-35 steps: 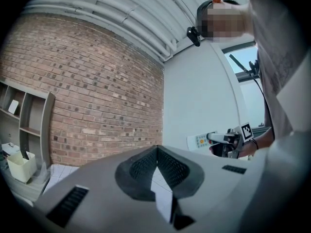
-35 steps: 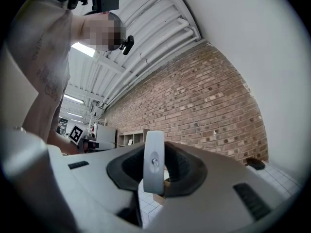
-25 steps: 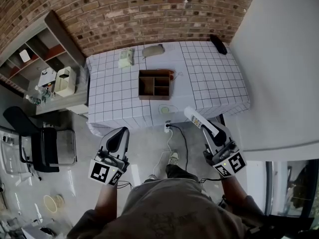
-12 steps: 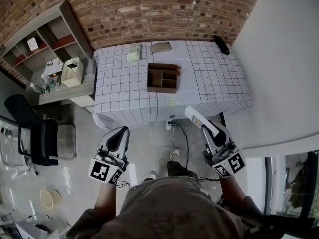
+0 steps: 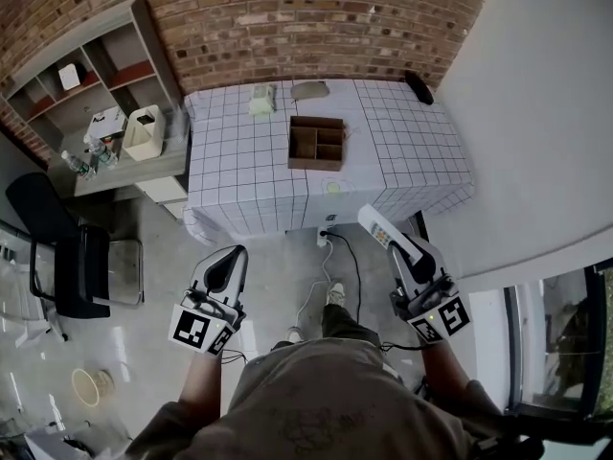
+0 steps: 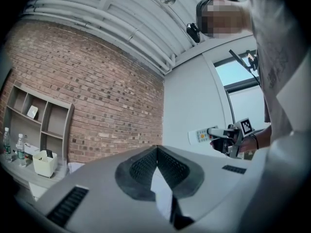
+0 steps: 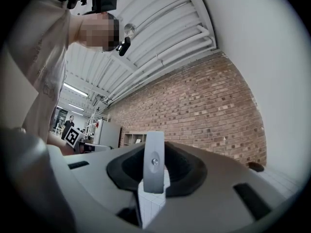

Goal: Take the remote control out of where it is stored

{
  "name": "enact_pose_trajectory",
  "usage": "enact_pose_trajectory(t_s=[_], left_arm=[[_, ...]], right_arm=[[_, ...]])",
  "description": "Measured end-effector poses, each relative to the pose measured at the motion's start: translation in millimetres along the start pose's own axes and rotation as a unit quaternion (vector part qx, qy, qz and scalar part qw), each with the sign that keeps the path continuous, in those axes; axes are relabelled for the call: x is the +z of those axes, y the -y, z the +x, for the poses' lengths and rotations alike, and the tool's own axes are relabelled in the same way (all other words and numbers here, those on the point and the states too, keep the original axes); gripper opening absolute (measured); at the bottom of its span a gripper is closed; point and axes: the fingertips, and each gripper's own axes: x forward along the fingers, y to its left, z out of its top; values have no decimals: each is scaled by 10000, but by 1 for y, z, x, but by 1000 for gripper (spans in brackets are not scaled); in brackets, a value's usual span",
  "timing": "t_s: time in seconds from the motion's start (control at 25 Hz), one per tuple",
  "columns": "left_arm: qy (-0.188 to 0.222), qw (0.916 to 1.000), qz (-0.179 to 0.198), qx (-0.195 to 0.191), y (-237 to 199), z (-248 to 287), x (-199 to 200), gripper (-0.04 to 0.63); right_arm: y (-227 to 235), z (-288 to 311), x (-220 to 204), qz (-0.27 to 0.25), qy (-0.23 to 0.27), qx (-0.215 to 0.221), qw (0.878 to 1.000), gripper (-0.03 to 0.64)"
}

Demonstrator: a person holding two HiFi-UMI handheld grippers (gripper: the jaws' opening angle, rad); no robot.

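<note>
Gripping the remote control (image 5: 379,229) edge-on between its jaws, the right gripper (image 5: 406,257) holds it out over the floor, short of the tiled table (image 5: 421,151) and off that table's near right corner. The right gripper view shows the pale body of the remote standing up between the two pads, clamped near its lower end, so most of its length sticks out past the jaws toward the table. The left gripper (image 5: 226,257) hangs level off the table's near left corner, its jaws pressed together with nothing between them.

The wooden compartment box (image 5: 317,143) sits near the middle of the table and looks empty of any remote, so the removal itself seems done. What is left is judged to be carrying the remote clear and bringing it to rest.

To do that well, the person should leave the clamp as it is, since a long, smooth piece held near one end can pivot or slip if the pads ease off. Moving the hand evenly and level would stop the free end from swinging. The left gripper is best kept on its own side, away from the remote. A cable (image 5: 324,274) trails on the floor from the foot of the table toward the person's feet, so steps there need care.
</note>
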Motion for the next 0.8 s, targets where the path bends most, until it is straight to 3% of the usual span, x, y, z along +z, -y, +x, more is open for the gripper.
enact_pose_trajectory(t_s=[0.8], left_arm=[[-2,9993,-208,-318,14,-44,-3,5]], right_arm=[[-61,-37,13,-100,-288,-196,9993,83]])
